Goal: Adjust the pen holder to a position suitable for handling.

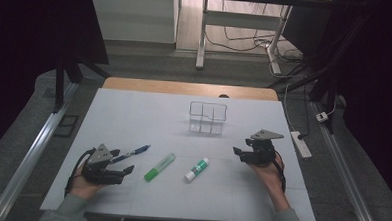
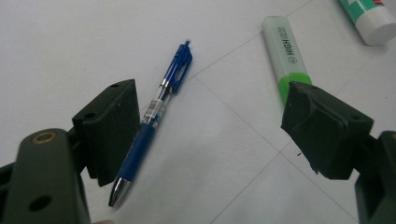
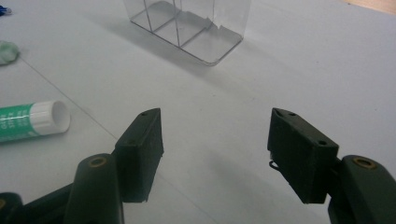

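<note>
A blue pen lies on the white table sheet at the left, its silver tip beside one jaw of my open left gripper. A green highlighter rests just right of the pen, its green end behind the other jaw. A green-and-white glue stick lies mid-table. A clear divided organizer stands farther back. My right gripper is open over bare sheet, right of the glue stick.
The wooden table edge shows beyond the sheet. A power strip and cables lie on the floor to the right. A desk frame stands behind. Metal rails run along both sides.
</note>
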